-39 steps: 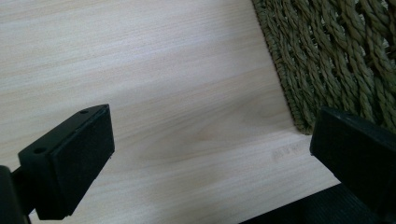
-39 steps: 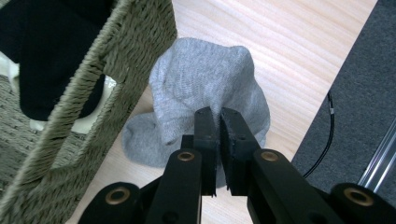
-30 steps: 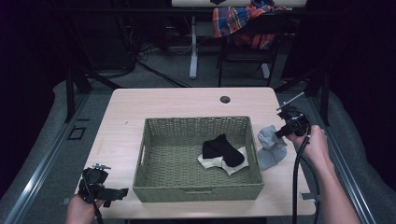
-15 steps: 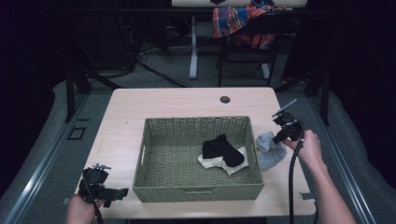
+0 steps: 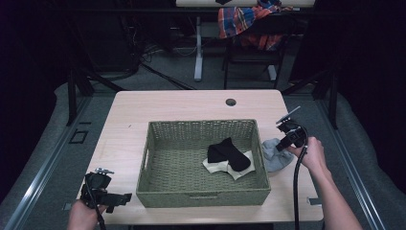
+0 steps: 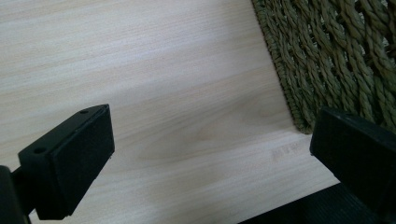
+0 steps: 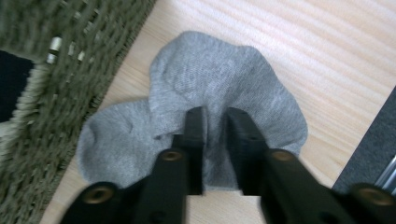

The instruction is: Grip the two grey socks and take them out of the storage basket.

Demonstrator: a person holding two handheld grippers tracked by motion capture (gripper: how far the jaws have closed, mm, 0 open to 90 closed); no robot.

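While the left gripper (image 5: 125, 197) stays released at the counter (image 5: 182, 105) edge, the right gripper (image 7: 215, 122) has lowered the grey sock (image 7: 210, 88) beside the basket (image 5: 201, 196), its fingers just parting, sock between them.

A dim room with grey floor (image 5: 57, 143), a chair (image 5: 249, 52) draped in plaid cloth (image 5: 244, 21) behind the pale wooden table (image 5: 182, 105)

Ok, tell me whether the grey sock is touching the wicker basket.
Touching. In the right gripper view the grey sock lies on the table with its left edge against the wicker basket wall, no wood visible between them.
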